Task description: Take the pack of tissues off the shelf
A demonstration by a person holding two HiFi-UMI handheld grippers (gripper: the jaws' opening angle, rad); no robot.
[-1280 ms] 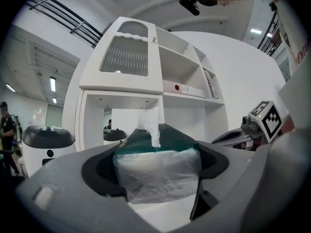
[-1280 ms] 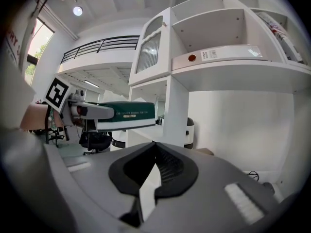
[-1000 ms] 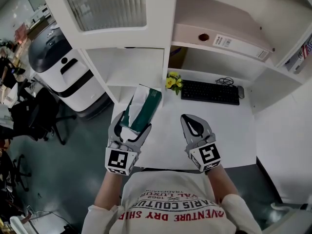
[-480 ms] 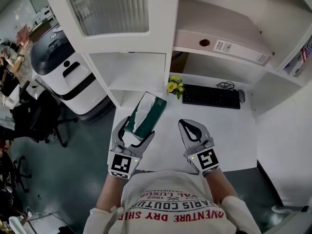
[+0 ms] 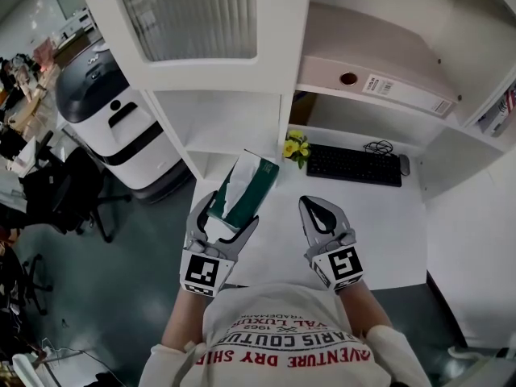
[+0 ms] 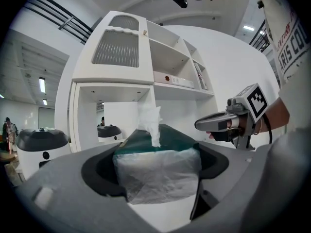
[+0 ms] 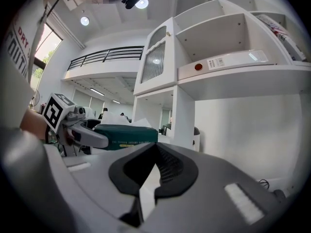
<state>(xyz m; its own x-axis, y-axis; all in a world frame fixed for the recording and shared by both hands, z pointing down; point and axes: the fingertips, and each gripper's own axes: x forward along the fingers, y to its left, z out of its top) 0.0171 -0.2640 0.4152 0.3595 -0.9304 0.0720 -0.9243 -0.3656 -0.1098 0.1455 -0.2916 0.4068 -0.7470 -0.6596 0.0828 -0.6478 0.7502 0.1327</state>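
The left gripper (image 5: 228,210) clamps the near end of the dark-green, plastic-wrapped pack of tissues (image 5: 247,182), its long axis pointing away toward the white shelf unit (image 5: 230,113), over the white desk's (image 5: 387,220) left edge, while the right gripper (image 5: 316,208), closed on nothing, hangs just beside.

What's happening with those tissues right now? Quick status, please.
Left gripper shut on tissue pack. Right gripper shut, empty. Tissue pack off the shelf, held over the desk. Nothing blocking it.
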